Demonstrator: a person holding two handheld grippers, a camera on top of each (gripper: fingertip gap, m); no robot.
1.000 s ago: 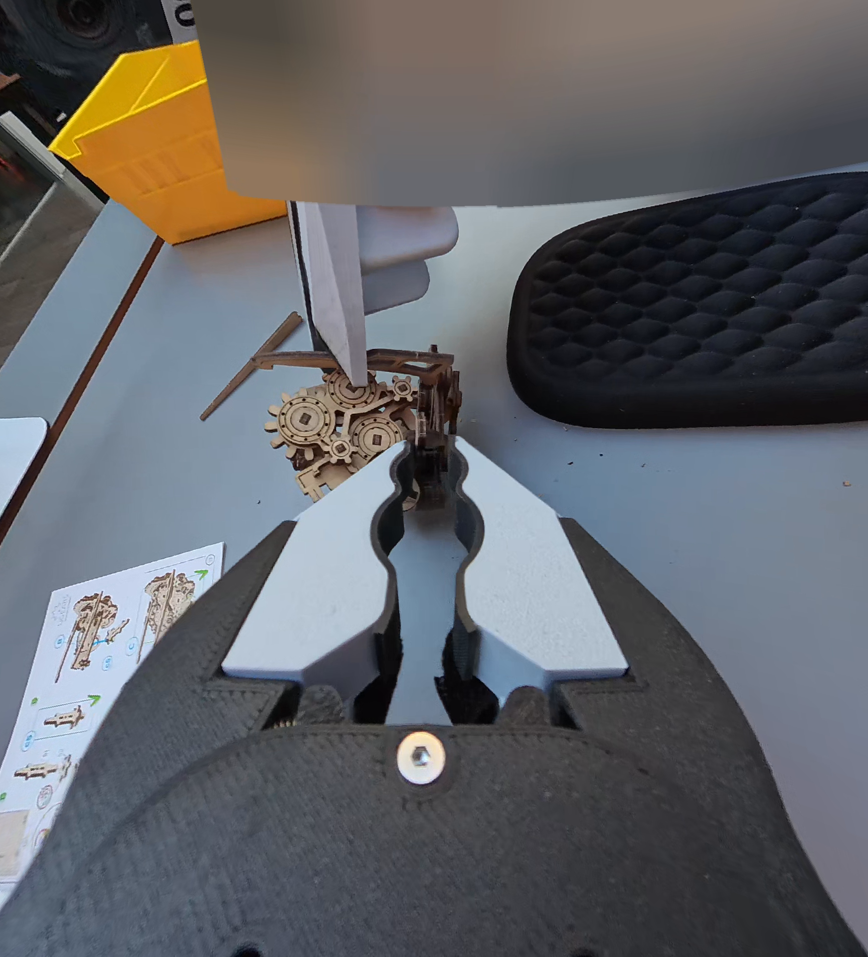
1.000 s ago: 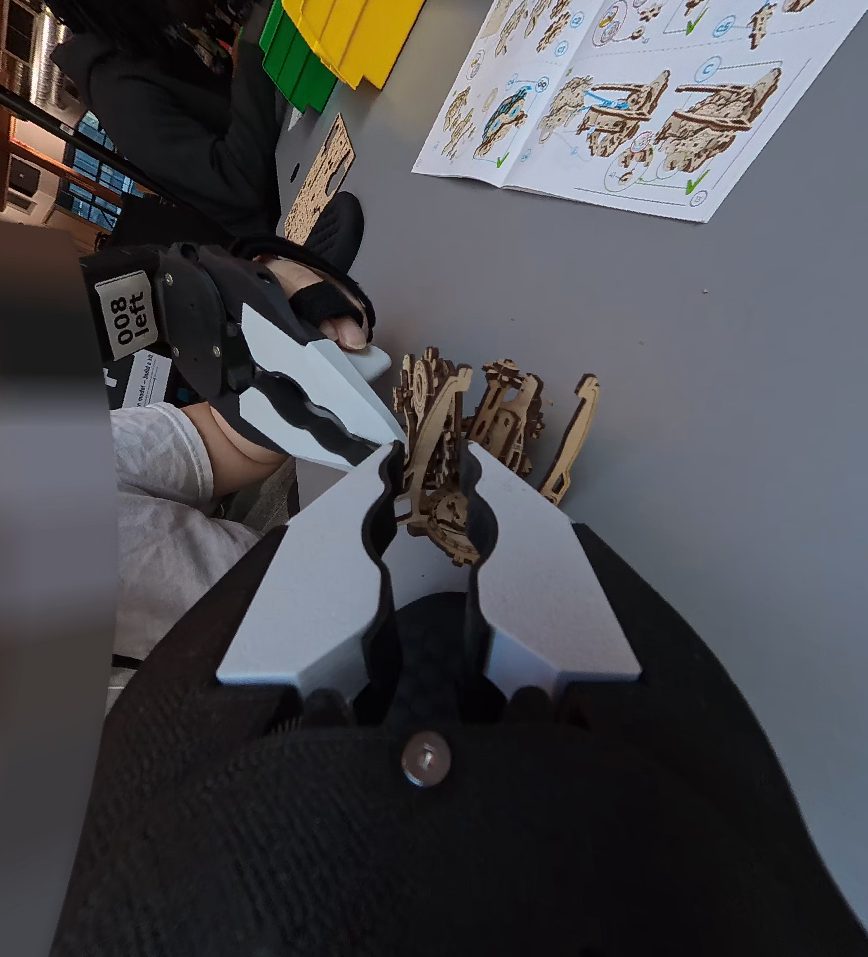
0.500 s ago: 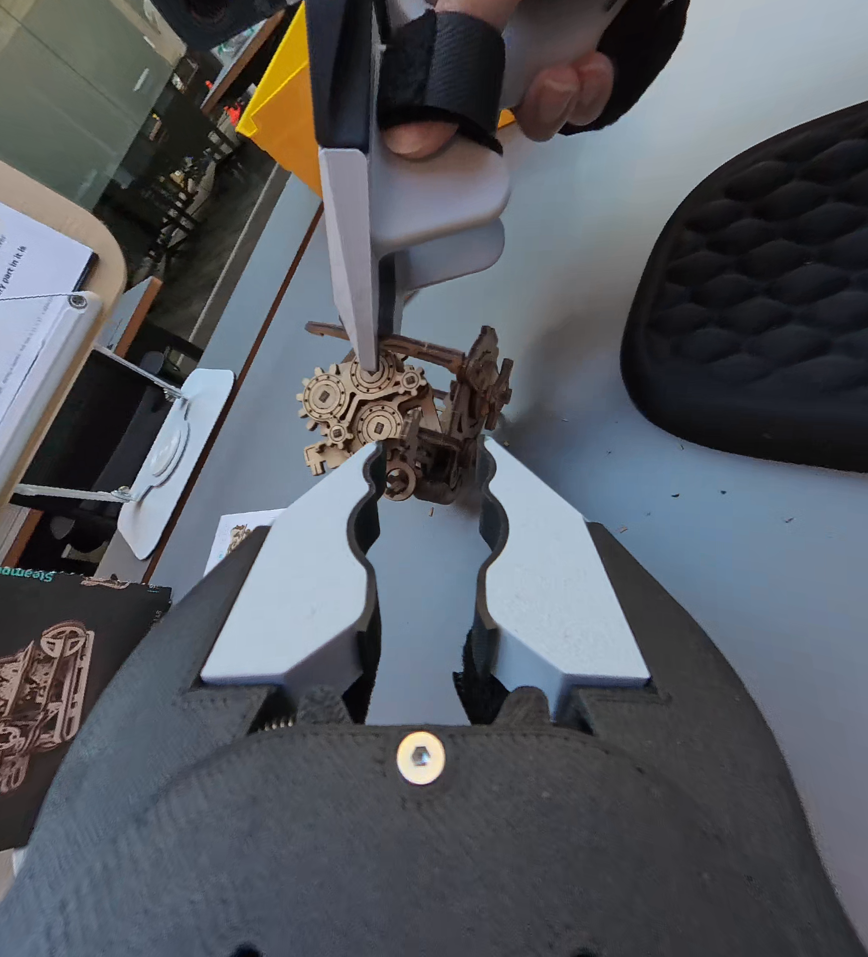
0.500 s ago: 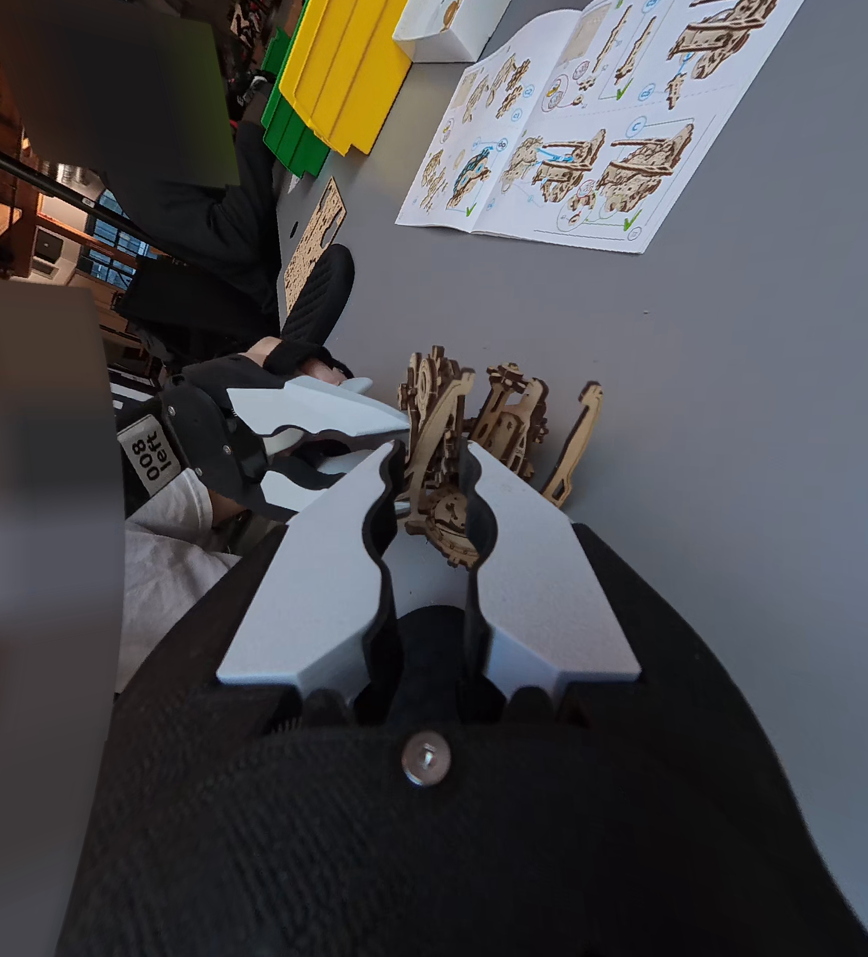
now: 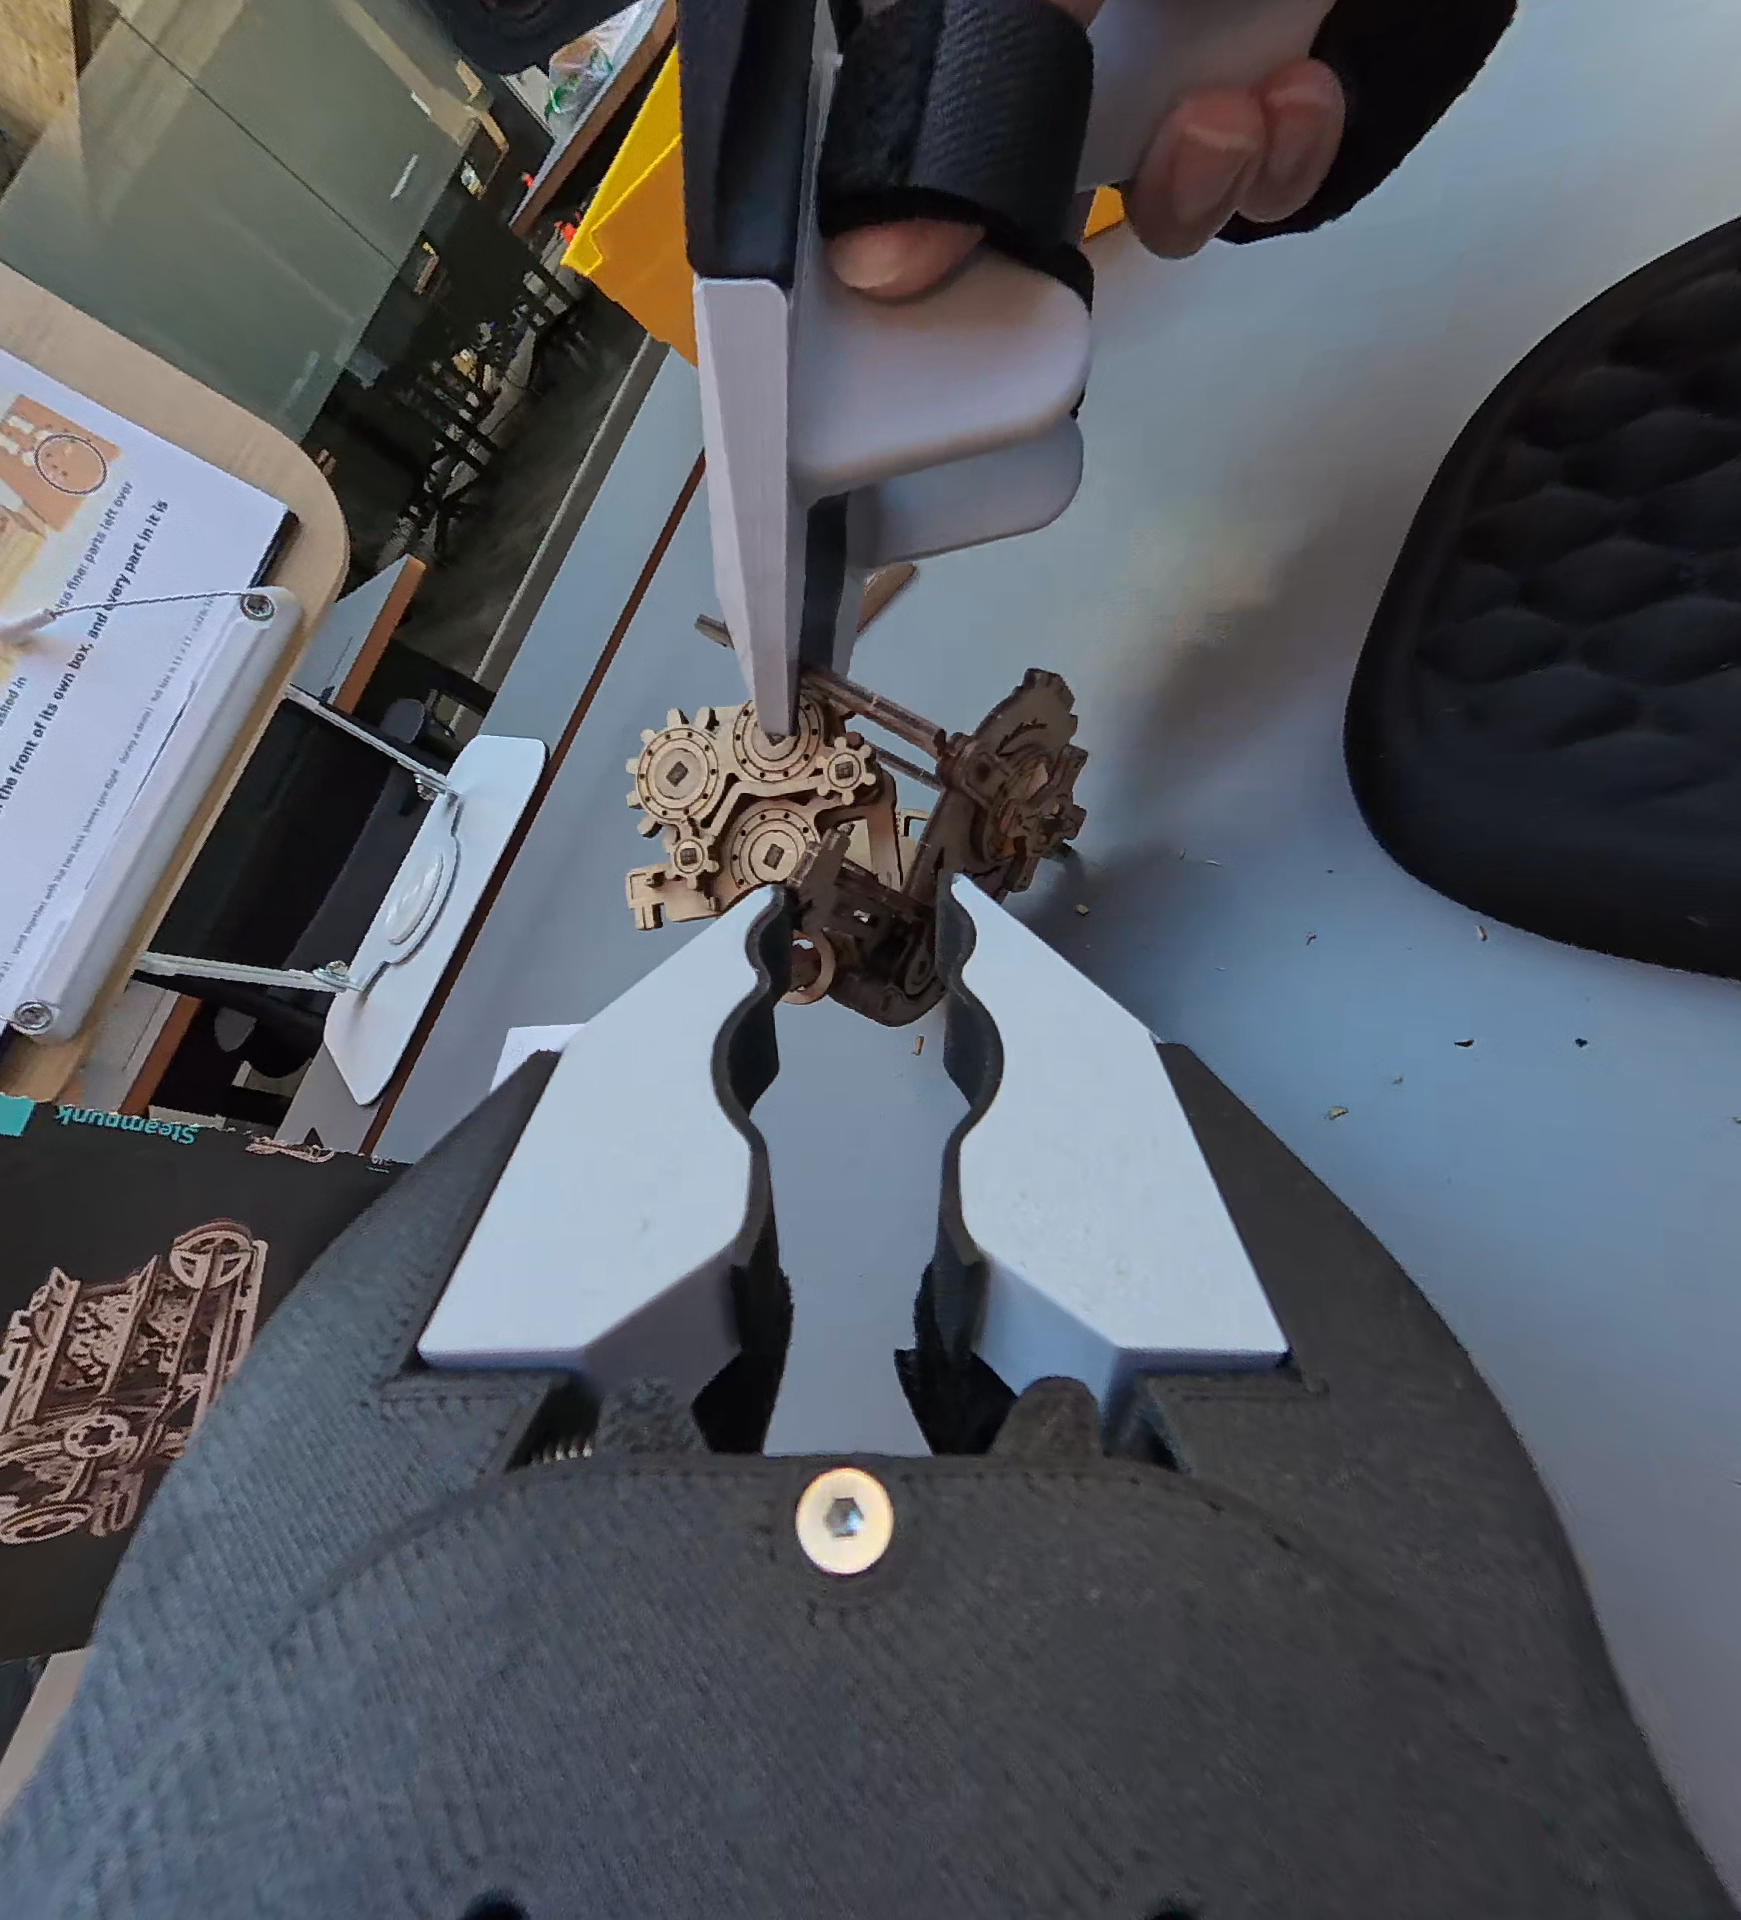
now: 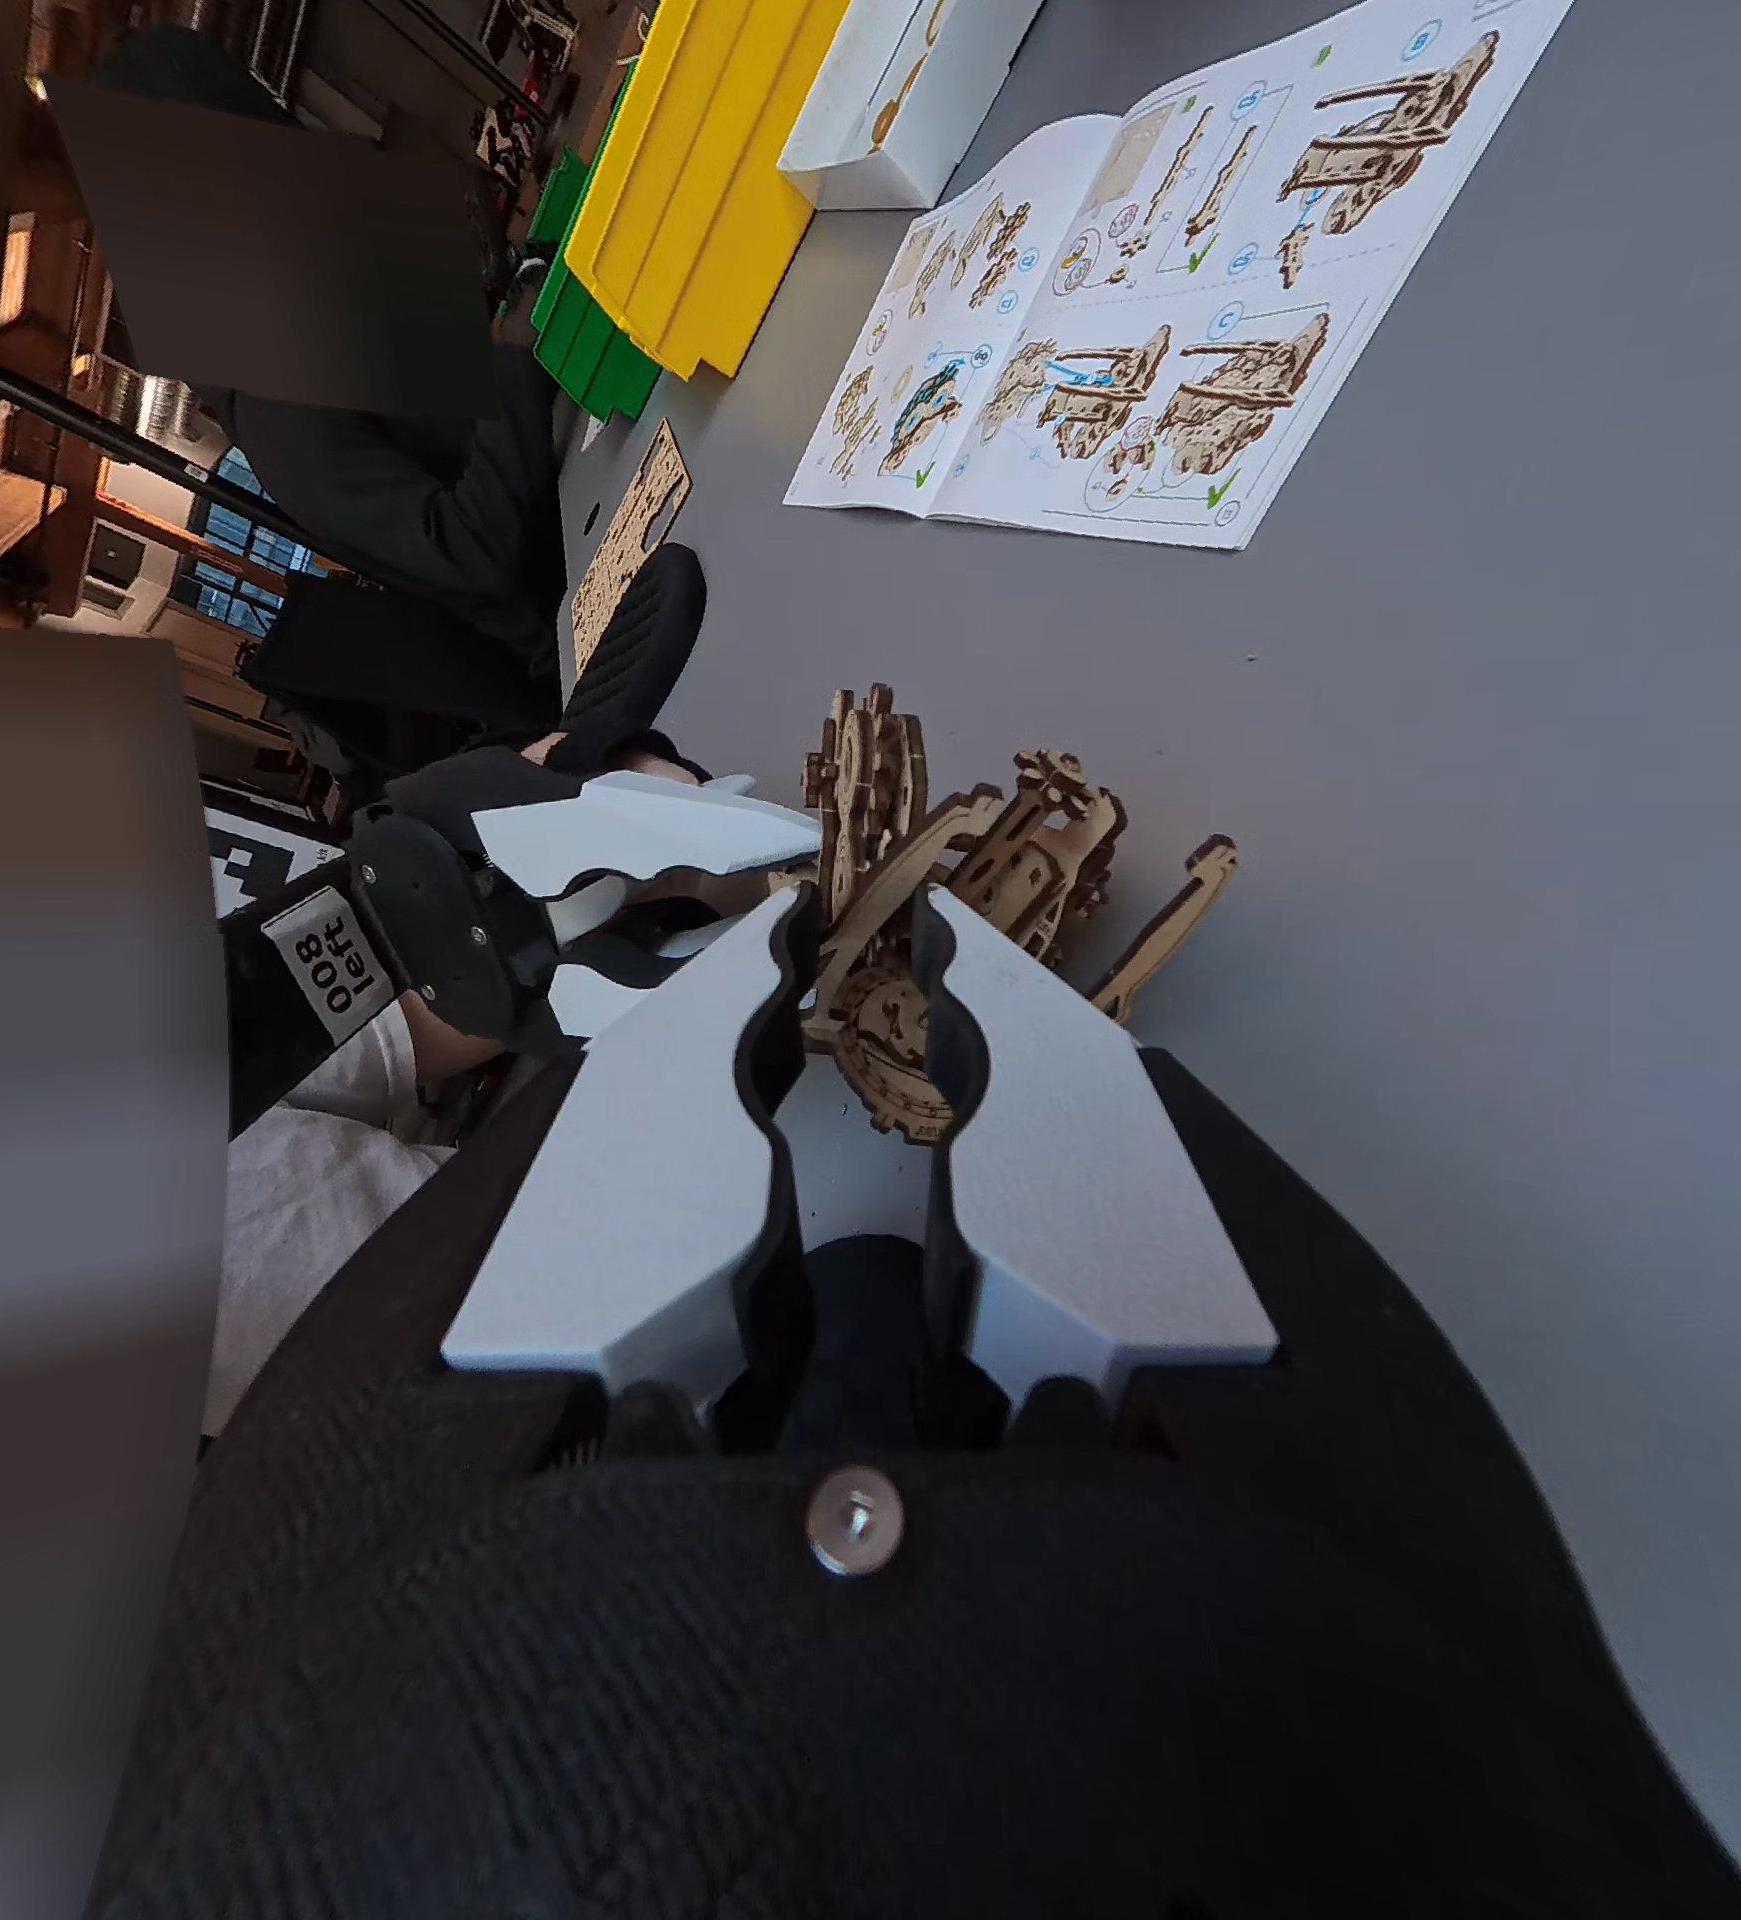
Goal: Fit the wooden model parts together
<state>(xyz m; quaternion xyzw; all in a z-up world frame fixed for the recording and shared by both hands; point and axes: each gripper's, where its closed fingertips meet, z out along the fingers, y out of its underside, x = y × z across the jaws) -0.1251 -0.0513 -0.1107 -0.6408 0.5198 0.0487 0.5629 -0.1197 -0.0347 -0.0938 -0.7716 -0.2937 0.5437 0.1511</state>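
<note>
Grey table (image 5: 1365, 1299) fills both views. Wooden model (image 5: 845, 831) sits centre frame in left wrist view, above jaw tips; gear plate faces left, long axis running up-frame.

Left gripper (image 5: 861, 935): jaws part-open, straddling model's dark lower end; contact unclear.

Right gripper (image 6: 861, 935): jaws clamped on model's arm, entering from top of frame in left wrist view.

Loose wooden piece (image 6: 1167, 925) just right of model.
</note>
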